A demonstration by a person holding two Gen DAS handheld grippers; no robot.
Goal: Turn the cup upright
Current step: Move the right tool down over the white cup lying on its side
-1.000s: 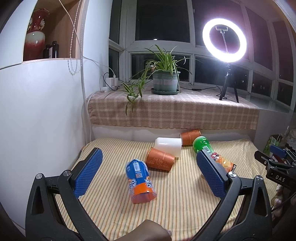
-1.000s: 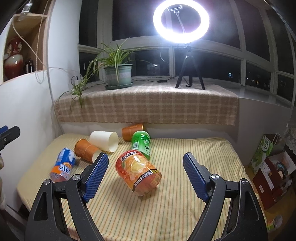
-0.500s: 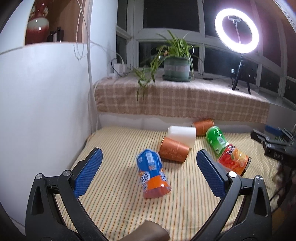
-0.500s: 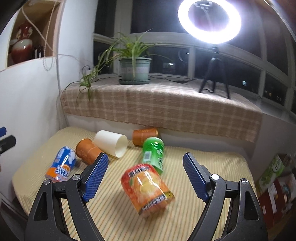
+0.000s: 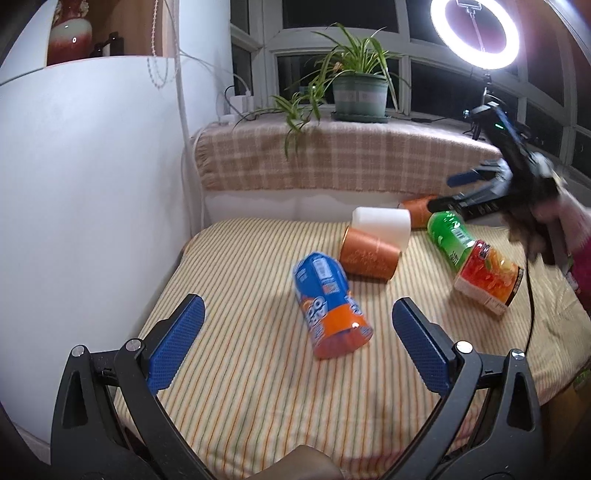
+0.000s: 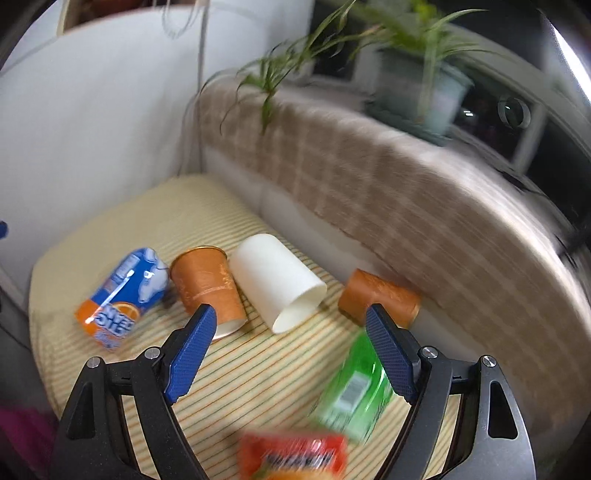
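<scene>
- No label reads cleanly: the blue-and-orange soft-drink cup (image 5: 330,304) carries large white letters we cannot make out, and a barcode shows on the green printed cup (image 5: 448,236); the red-and-orange fruit-print cup (image 5: 489,277) has print too blurred to read.
- All cups lie on their sides on the yellow striped cushion (image 5: 258,387). The white paper cup (image 6: 277,282) lies between two copper-orange paper cups: one (image 6: 207,286) touching its left side, the other (image 6: 380,297) apart on the right, against the back edge below the checked beige cloth (image 5: 332,162).
- A potted spider plant (image 5: 360,94) and a ring light (image 5: 474,33) stand on the sill.
- Our right gripper (image 6: 291,345) is spread wide and empty; the white cup's open mouth lies just beyond the gap between its blue pads, the left pad (image 6: 190,354) overlapping the near copper cup, the right pad before the green cup.
- Our left gripper (image 5: 295,343) is also wide and empty, low over the cushion, with the soft-drink cup lying between its pads and the white cup well beyond.
- In the left view the right gripper (image 5: 491,188) hangs blurred over the green cup.
</scene>
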